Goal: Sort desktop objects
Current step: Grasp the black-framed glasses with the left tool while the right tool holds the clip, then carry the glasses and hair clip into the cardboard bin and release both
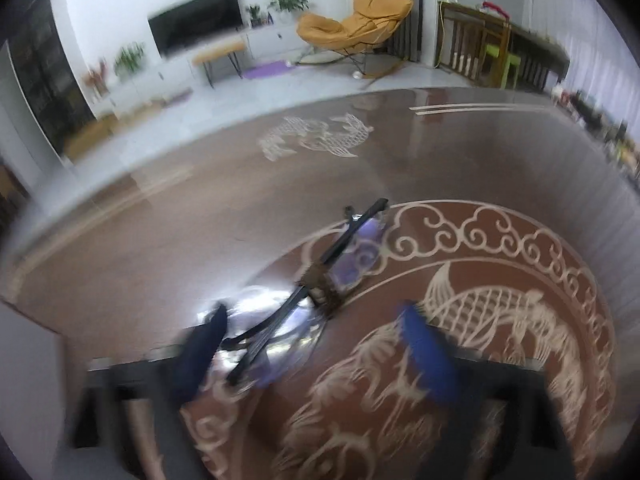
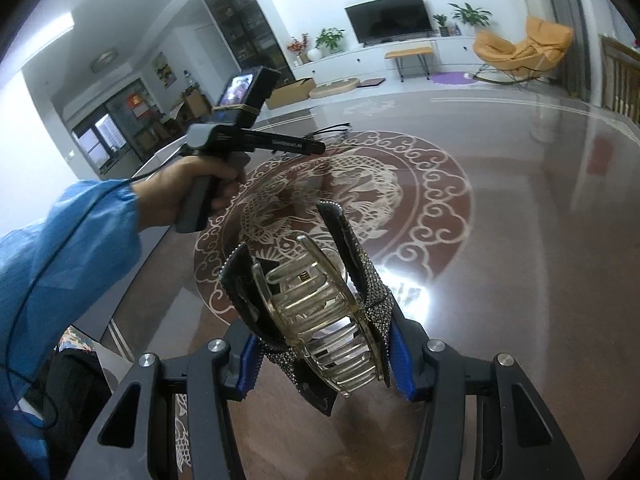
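In the left wrist view, a pair of glasses [image 1: 304, 288] with dark arms and clear lenses lies on the brown patterned table [image 1: 200, 208]. My left gripper [image 1: 316, 344] is open, its blue fingers [image 1: 430, 356] spread on either side of the near end of the glasses; the view is motion-blurred. In the right wrist view, my right gripper [image 2: 324, 356] is shut on a clear hair claw clip with a black rhinestone bow [image 2: 320, 312], held above the table [image 2: 500, 240]. The left gripper tool [image 2: 240, 140] shows there, hand-held, with the glasses [image 2: 332, 130] beyond its tip.
The table has a round dragon and cloud inlay [image 2: 420, 192] and a glossy surface with glare. Its far edge [image 1: 160, 168] borders a living room with a TV, bench and orange chair. A wooden railing [image 1: 492, 52] stands at the back right.
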`<state>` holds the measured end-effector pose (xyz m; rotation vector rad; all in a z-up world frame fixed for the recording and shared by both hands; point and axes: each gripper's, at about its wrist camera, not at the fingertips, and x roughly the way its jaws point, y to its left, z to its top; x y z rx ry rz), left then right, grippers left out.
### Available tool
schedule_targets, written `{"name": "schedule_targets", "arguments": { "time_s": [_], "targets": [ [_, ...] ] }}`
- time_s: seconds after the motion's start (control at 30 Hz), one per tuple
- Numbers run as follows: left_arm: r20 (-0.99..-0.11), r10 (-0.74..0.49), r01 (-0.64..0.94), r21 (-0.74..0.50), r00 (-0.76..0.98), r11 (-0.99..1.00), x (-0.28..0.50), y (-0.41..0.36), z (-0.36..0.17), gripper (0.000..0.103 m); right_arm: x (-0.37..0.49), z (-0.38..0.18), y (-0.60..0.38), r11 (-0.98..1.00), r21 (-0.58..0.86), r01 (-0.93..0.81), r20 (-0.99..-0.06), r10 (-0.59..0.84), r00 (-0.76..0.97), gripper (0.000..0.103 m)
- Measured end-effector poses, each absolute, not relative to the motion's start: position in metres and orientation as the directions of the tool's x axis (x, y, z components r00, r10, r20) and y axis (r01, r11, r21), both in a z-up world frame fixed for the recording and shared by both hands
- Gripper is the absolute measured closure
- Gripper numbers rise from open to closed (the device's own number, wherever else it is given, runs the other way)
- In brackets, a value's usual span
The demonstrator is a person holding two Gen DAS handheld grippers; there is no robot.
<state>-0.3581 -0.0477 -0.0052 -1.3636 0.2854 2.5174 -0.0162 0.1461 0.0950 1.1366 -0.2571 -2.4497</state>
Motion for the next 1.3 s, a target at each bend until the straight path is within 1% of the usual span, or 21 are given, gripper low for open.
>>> {"name": "schedule_targets", "arguments": {
  "time_s": [0.03, 0.07, 0.1, 0.13, 0.2, 0.23, 0.37, 0.47, 0.53, 0.57, 0.67, 0.73, 0.83, 0.93, 1.03, 1.1, 1.13, 1.17, 1.2, 1.23, 1.3],
  "targets": [
    [-0.831, 0.182, -0.307, -0.014, -0.526, -0.952, -0.359, -0.052, -0.003, 0.083, -0.014, 0.096, 0.147, -0.896, 0.331, 0.296, -0.687, -0.444, -0.576, 0.05],
    [-0.835, 0.177, -0.284, -0.026, -0.521, -0.958, -0.36, -0.054, -0.003, 0.09, -0.012, 0.097, 0.148, -0.901, 0.319, 0.295, -0.691, -0.434, -0.579, 0.05],
    [-0.833, 0.185, -0.273, -0.042, -0.521, -0.961, -0.357, -0.056, -0.002, 0.093, -0.011, 0.098, 0.149, -0.906, 0.304, 0.296, -0.695, -0.423, -0.582, 0.05],
    [-0.831, 0.216, -0.283, -0.075, -0.512, -0.956, -0.351, -0.059, -0.002, 0.093, -0.01, 0.1, 0.149, -0.908, 0.292, 0.299, -0.697, -0.416, -0.584, 0.05],
    [-0.826, 0.215, -0.276, -0.075, -0.521, -0.958, -0.329, -0.066, 0.0, 0.093, -0.013, 0.104, 0.15, -0.909, 0.284, 0.306, -0.697, -0.415, -0.585, 0.05],
    [-0.819, 0.229, -0.265, -0.098, -0.526, -0.959, -0.316, -0.071, 0.001, 0.093, -0.014, 0.105, 0.149, -0.91, 0.276, 0.309, -0.697, -0.411, -0.588, 0.05],
    [-0.784, 0.267, -0.158, -0.215, -0.56, -0.964, -0.244, -0.104, 0.018, 0.094, -0.028, 0.106, 0.143, -0.905, 0.285, 0.317, -0.701, -0.422, -0.575, 0.05],
    [-0.742, 0.273, -0.118, -0.256, -0.612, -0.96, -0.18, -0.134, 0.056, 0.093, -0.035, 0.108, 0.119, -0.887, 0.288, 0.361, -0.704, -0.452, -0.548, 0.05],
    [-0.707, 0.261, -0.1, -0.262, -0.657, -0.96, -0.146, -0.16, 0.086, 0.093, -0.04, 0.113, 0.093, -0.866, 0.28, 0.415, -0.703, -0.479, -0.525, 0.05],
    [-0.69, 0.241, -0.084, -0.254, -0.682, -0.964, -0.13, -0.183, 0.107, 0.094, -0.043, 0.117, 0.078, -0.853, 0.276, 0.443, -0.7, -0.494, -0.516, 0.05],
    [-0.677, 0.163, 0.001, -0.234, -0.718, -0.972, -0.093, -0.243, 0.137, 0.093, -0.053, 0.146, 0.006, -0.775, 0.277, 0.568, -0.662, -0.583, -0.471, 0.05],
    [-0.689, 0.065, 0.104, -0.2, -0.722, -0.974, -0.069, -0.29, 0.147, 0.094, -0.059, 0.167, -0.044, -0.713, 0.281, 0.643, -0.63, -0.642, -0.437, 0.05],
    [-0.734, -0.037, 0.262, -0.194, -0.678, -0.946, -0.043, -0.359, 0.138, 0.094, -0.07, 0.194, -0.131, -0.616, 0.287, 0.734, -0.604, -0.711, -0.36, 0.05],
    [-0.79, -0.119, 0.392, -0.162, -0.602, -0.906, -0.023, -0.41, 0.113, 0.094, -0.085, 0.201, -0.217, -0.555, 0.314, 0.771, -0.626, -0.731, -0.271, 0.05],
    [-0.838, -0.113, 0.46, -0.176, -0.534, -0.87, -0.008, -0.437, 0.084, 0.093, -0.096, 0.187, -0.294, -0.529, 0.305, 0.792, -0.691, -0.695, -0.198, 0.05],
    [-0.863, -0.118, 0.498, -0.167, -0.492, -0.851, -0.001, -0.446, 0.069, 0.089, -0.099, 0.169, -0.327, -0.504, 0.317, 0.803, -0.739, -0.662, -0.124, 0.049],
    [-0.867, -0.128, 0.511, -0.158, -0.481, -0.845, 0.003, -0.449, 0.066, 0.085, -0.1, 0.16, -0.339, -0.508, 0.313, 0.803, -0.767, -0.634, -0.102, 0.047],
    [-0.866, -0.131, 0.514, -0.159, -0.482, -0.843, 0.008, -0.453, 0.065, 0.081, -0.1, 0.149, -0.35, -0.519, 0.301, 0.8, -0.796, -0.598, -0.088, 0.035],
    [-0.862, -0.131, 0.513, -0.164, -0.49, -0.842, 0.01, -0.45, 0.066, 0.065, -0.1, 0.144, -0.356, -0.517, 0.296, 0.803, -0.809, -0.583, -0.078, 0.027],
    [-0.857, -0.136, 0.515, -0.165, -0.497, -0.841, 0.014, -0.449, 0.068, 0.037, -0.099, 0.14, -0.359, -0.513, 0.292, 0.807, -0.815, -0.575, -0.071, 0.018],
    [-0.837, -0.213, 0.54, -0.114, -0.505, -0.834, 0.025, -0.445, 0.077, 0.01, -0.098, 0.142, -0.354, -0.507, 0.279, 0.816, -0.809, -0.582, -0.085, 0.017]
  ]
}}
